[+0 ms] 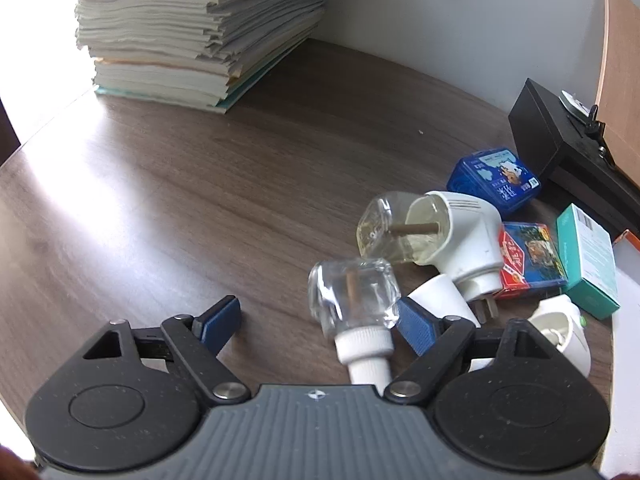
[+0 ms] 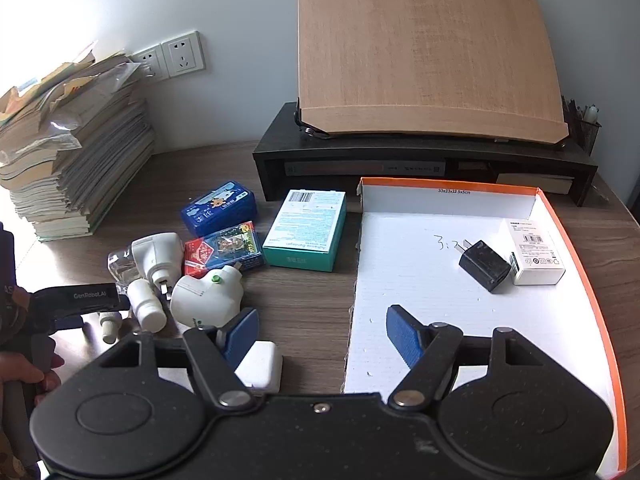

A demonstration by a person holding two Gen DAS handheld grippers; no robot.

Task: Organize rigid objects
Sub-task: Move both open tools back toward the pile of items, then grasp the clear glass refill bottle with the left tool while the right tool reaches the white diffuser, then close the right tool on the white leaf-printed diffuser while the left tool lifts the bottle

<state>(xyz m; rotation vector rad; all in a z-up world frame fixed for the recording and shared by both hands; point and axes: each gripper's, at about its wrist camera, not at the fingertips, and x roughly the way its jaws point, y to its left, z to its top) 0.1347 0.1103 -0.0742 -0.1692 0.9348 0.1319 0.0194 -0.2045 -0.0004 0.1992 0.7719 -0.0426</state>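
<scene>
My left gripper [image 1: 316,322] is open above the desk. A clear refill bottle with a white cap [image 1: 354,302] lies between its jaws, close to the right pad [image 1: 416,330], not gripped. Beyond lie a white plug-in vaporizer with a bottle [image 1: 448,236], a white cup-shaped cap [image 1: 440,300], another white vaporizer [image 1: 560,332], a blue case [image 1: 494,180], a red card box [image 1: 528,260] and a teal box [image 1: 590,260]. My right gripper [image 2: 322,336] is open and empty at the left edge of a white tray with an orange rim [image 2: 576,248], which holds a black charger [image 2: 484,266] and a white box [image 2: 536,256].
A tall stack of papers [image 1: 200,28] stands at the back left. A black monitor riser [image 2: 400,152] carries a tilted wooden board [image 2: 424,52]. A white adapter [image 2: 262,368] lies by my right gripper's left finger. Wall sockets [image 2: 176,58] are behind.
</scene>
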